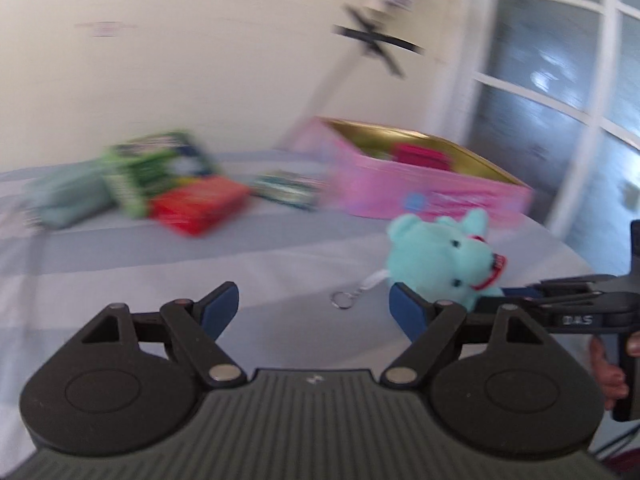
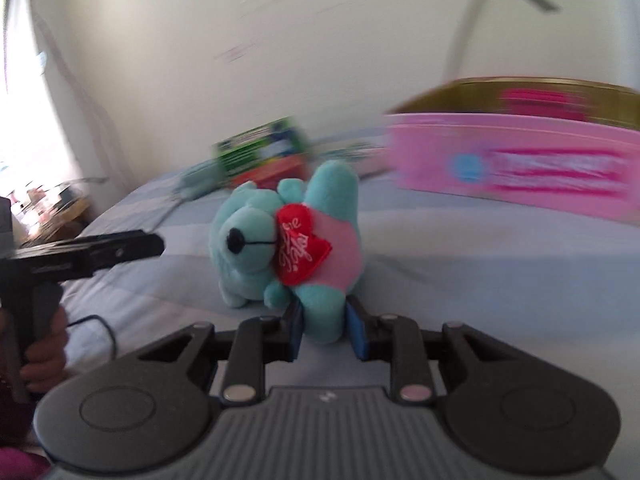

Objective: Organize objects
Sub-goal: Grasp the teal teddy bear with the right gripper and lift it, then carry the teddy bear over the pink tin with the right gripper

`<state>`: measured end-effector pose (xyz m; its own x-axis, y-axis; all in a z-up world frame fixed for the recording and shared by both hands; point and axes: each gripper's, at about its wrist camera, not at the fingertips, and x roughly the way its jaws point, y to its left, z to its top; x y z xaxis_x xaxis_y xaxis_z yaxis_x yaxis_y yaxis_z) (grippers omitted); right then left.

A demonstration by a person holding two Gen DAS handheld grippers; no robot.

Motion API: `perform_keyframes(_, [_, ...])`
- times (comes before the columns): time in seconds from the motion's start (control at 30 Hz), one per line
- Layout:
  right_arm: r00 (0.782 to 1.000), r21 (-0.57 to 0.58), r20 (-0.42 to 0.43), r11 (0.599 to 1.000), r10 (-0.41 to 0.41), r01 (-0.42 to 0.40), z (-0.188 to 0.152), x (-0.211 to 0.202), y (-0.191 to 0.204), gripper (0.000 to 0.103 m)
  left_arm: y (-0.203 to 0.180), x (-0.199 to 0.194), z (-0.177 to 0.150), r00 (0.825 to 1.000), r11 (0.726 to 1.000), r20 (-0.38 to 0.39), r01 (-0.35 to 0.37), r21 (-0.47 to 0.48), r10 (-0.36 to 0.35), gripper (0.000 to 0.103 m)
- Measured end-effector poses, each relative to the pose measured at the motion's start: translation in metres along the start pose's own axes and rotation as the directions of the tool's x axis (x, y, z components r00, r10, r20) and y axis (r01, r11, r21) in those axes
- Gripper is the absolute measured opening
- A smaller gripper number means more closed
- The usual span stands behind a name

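A teal plush bear (image 2: pixel 260 248) with a pink belly and a red heart is held by one leg between the blue pads of my right gripper (image 2: pixel 326 330), above a blue-striped bed cover. In the left wrist view the bear (image 1: pixel 444 258) hangs at the right with a white strap and key ring (image 1: pixel 340 300), and the right gripper (image 1: pixel 516 298) reaches in from the right. My left gripper (image 1: pixel 316 312) is open and empty, left of the bear. A pink box (image 1: pixel 432 188) with a gold inside stands open behind; it also shows in the right wrist view (image 2: pixel 516 164).
A green box (image 1: pixel 156 168), a red box (image 1: pixel 200 204) and a teal pouch (image 1: pixel 68 196) lie at the back left of the bed. A small patterned packet (image 1: pixel 288 190) lies beside the pink box. A white-framed window (image 1: pixel 560 92) is at the right.
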<state>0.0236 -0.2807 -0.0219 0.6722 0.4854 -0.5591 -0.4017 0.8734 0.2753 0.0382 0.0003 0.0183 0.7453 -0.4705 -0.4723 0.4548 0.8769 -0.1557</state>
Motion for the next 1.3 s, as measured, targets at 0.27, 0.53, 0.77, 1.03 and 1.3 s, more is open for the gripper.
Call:
perform_keyframes(0.27, [0.988,0.057,0.069,0.989,-0.139,0.136,-0.032,-0.051,-0.032,0.032,-0.084,0.052,0.018,0.978,0.96,-0.091,0.203,0.193,-0.188,0.095])
perform_keyframes(0.53, [0.984,0.061,0.128,0.991,-0.126,0.119,-0.03,-0.061,-0.044,0.052,-0.093,0.08,0.02,0.977,0.962,-0.135,0.19,0.197,-0.166,0.091])
perform_keyframes(0.77, [0.996,-0.02,0.091,1.0,-0.021,0.023,-0.01,-0.026,-0.036,0.009,-0.097,0.068,0.051,0.985,0.952,-0.062,0.174,0.251,-0.163,0.068])
perform_keyframes(1.03, [0.986,-0.144,0.16,0.989,0.047,-0.024,0.037,-0.033,-0.023,0.017,-0.085,0.077,0.089,0.99,0.962,-0.042,0.138,0.235,-0.132,0.075])
perform_keyframes(1.3, [0.991,-0.071,0.12,0.996,0.063,-0.055,0.014,-0.057,-0.06,0.047,-0.04,0.08,0.064,0.958,0.973,-0.174,0.219,-0.068,-0.228,0.084])
